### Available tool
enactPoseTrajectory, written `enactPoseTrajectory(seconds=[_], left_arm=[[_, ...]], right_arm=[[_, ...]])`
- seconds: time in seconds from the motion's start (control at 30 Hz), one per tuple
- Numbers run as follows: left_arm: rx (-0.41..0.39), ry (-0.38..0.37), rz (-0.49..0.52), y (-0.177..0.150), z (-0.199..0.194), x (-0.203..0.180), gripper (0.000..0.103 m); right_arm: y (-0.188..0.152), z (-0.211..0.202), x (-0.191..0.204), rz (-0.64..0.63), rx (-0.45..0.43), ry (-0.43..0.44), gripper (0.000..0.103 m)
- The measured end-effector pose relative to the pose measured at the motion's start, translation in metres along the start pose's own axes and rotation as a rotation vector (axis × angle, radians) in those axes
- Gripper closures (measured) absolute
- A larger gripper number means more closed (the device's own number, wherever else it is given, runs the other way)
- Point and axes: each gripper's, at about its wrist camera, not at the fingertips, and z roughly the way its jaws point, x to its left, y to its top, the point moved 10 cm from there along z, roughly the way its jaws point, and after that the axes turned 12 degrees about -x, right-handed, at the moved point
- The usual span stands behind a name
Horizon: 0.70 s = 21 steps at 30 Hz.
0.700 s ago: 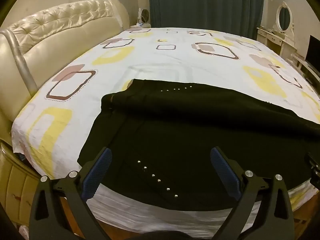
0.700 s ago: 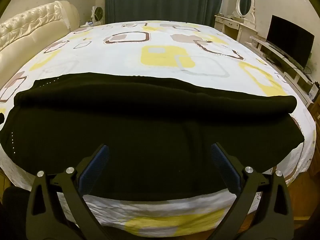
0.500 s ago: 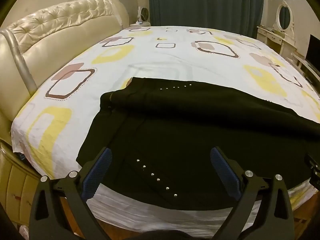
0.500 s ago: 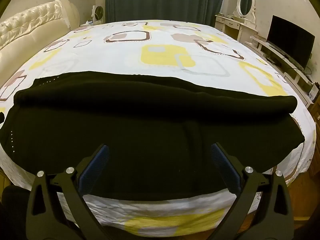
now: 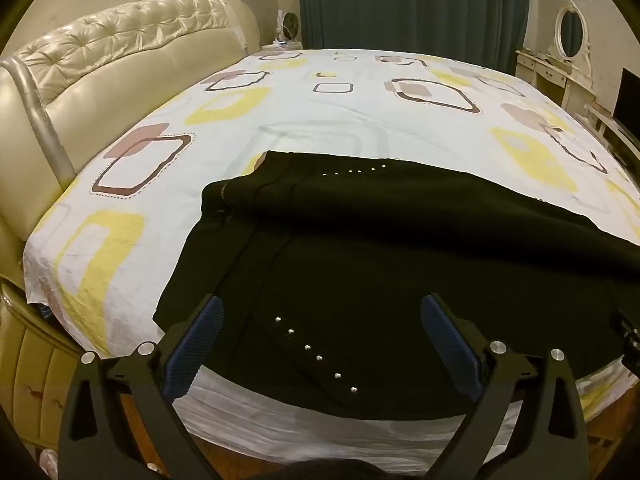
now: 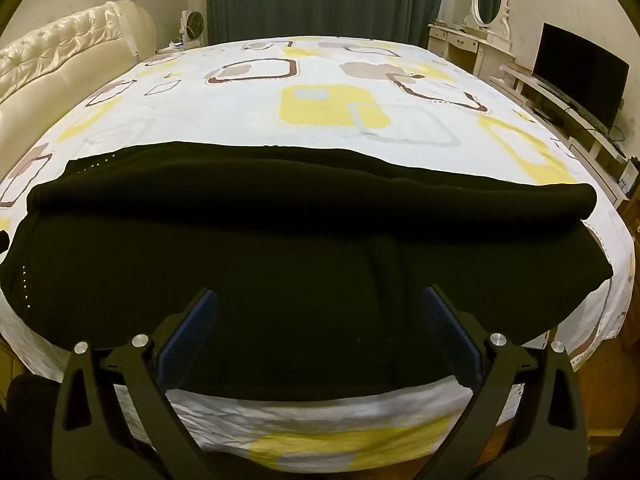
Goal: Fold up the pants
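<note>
Pants [image 5: 400, 280] lie crosswise ahead of both grippers, long axis left-right. Left gripper [image 5: 320, 344] over studded waist end, right gripper [image 6: 320, 336] nearer cuffs; both agape, empty.

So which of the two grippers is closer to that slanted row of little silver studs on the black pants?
Left. The left gripper hangs open right over the studs; the right gripper hovers further along the pants, with the studs at its far left.

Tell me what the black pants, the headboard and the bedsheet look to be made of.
Black pants: matte, soft fabric, probably knit, with small shiny studs. Headboard: glossy cream tufted leather or a look-alike. Bedsheet: thin woven cloth, printed and creased.
</note>
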Motion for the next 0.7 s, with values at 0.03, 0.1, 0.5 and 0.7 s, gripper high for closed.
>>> enactPoseTrajectory(seconds=[0.03, 0.1, 0.5, 0.7], left_arm=[[0.000, 0.000, -0.001, -0.0001, 0.0002, -0.0002, 0.005], [0.001, -0.002, 0.000, -0.0001, 0.0002, -0.0003, 0.005], [0.004, -0.003, 0.000, 0.0003, 0.0003, -0.0019, 0.005], [0.001, -0.007, 0.002, 0.0005, -0.0012, -0.0022, 0.005]], right_arm=[[-0.0003, 0.0021, -0.0016, 0.001, 0.002, 0.002, 0.002], [-0.0006, 0.0021, -0.0034, 0.000, 0.003, 0.001, 0.002], [-0.0005, 0.0019, -0.0021, 0.000, 0.005, 0.000, 0.002], [-0.0009, 0.0021, -0.0007, 0.000, 0.007, 0.002, 0.002]])
